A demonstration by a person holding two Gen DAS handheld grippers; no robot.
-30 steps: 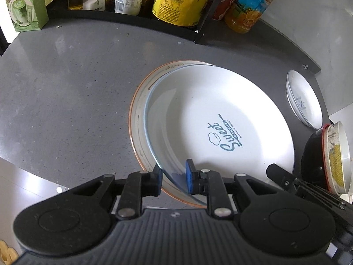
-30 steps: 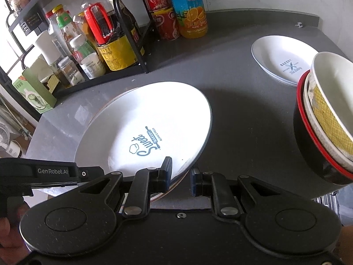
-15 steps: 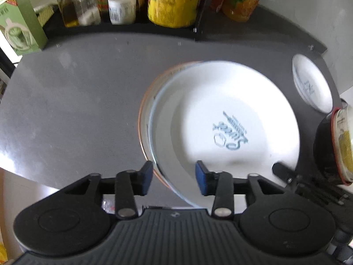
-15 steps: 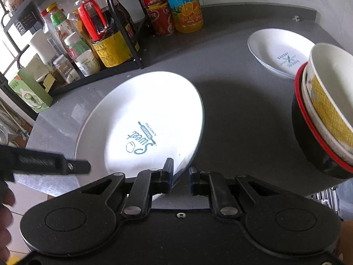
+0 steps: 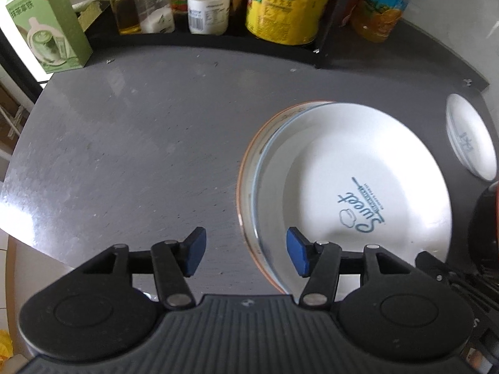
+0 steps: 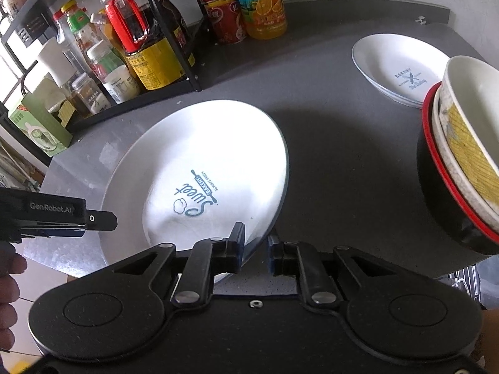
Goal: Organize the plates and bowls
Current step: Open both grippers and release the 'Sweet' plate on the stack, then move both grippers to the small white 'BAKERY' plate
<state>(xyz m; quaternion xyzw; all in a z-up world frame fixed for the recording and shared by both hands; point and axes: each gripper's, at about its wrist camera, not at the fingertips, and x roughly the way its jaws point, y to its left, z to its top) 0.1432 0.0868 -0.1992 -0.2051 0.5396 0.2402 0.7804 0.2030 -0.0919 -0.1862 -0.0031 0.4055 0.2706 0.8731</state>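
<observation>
stacked bowls (image 6: 461,162) cropped, lower plate (image 5: 249,168) mostly hidden

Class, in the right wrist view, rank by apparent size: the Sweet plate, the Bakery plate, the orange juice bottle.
1. Sweet plate, though nearest the camera.
2. Bakery plate.
3. Orange juice bottle, top cut off by the frame, so its rank against the Bakery plate is unsure.

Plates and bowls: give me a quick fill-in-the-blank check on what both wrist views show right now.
1. The word printed in large script on the big white plate is ____.
2. The right gripper is shut on the big plate's ____.
3. The left gripper is ____, gripping nothing.
4. The outermost bowl of the bowl stack is black with a ____ rim.

Missing words: Sweet; rim; open; red
</observation>
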